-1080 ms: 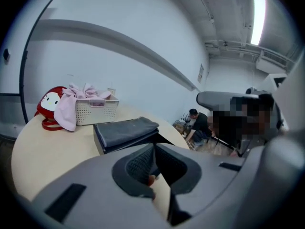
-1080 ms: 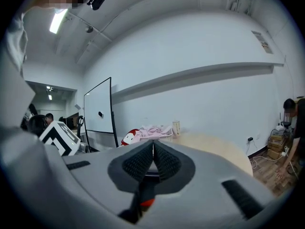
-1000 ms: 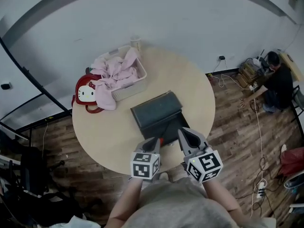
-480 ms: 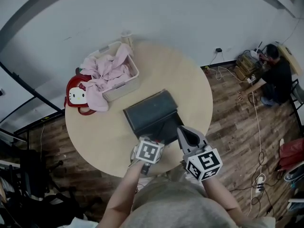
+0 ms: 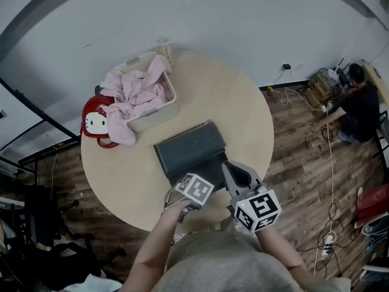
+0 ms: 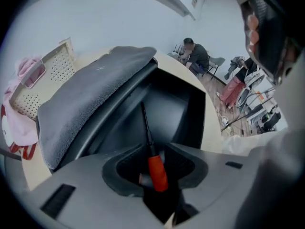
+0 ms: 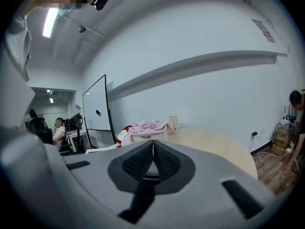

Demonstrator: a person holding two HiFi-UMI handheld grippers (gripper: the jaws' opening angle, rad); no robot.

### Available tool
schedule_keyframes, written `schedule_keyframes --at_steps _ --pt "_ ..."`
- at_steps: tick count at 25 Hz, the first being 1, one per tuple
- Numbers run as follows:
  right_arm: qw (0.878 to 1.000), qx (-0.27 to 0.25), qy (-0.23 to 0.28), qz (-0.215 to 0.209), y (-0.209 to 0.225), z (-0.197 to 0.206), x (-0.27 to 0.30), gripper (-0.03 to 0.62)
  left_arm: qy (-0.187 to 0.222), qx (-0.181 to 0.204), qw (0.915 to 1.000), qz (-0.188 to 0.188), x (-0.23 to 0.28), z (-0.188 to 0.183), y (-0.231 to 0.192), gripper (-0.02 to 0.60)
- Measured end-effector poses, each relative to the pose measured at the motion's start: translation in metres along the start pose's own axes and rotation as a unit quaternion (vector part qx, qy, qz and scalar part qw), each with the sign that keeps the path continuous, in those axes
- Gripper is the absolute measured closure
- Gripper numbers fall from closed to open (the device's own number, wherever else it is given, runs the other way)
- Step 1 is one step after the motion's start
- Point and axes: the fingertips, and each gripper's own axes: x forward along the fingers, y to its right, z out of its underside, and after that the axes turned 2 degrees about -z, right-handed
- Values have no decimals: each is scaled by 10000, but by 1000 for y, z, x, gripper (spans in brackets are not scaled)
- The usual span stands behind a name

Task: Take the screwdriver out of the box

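Note:
A dark box (image 5: 188, 154) lies open on the round table (image 5: 237, 108), its grey lid (image 6: 90, 94) raised at the far side. Inside lies the screwdriver (image 6: 157, 173), red handle towards me, thin dark shaft (image 6: 145, 123) pointing into the box. My left gripper (image 6: 151, 165) points steeply down into the box, and its jaws are closing with the red handle between them; a gap still shows on the left side. In the head view only its marker cube (image 5: 194, 189) shows. My right gripper (image 5: 230, 168) hovers beside the box's front right, shut and empty (image 7: 153, 147).
A white basket (image 5: 172, 99) heaped with pink cloth stands at the table's back left, with a red bag (image 5: 97, 123) beside it and a cup (image 5: 162, 46) behind. A person (image 5: 358, 102) crouches on the wooden floor at far right among cables.
My left gripper tipped downward and sank into the front of the box, and its marker cube now faces up. The right gripper shifted slightly left.

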Motion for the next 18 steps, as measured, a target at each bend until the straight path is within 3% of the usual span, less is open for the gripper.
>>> schedule_keyframes --at_steps 5,11,18 --pt "10000 43 17 29 14 3 1 592 -384 460 9975 -361 15 3 -2 457" --pt "9998 92 37 155 29 4 -6 592 -460 370 9979 -278 19 2 -3 465" --pt "9995 192 52 236 32 4 -10 592 -251 404 9984 -300 18 -1 -2 509"
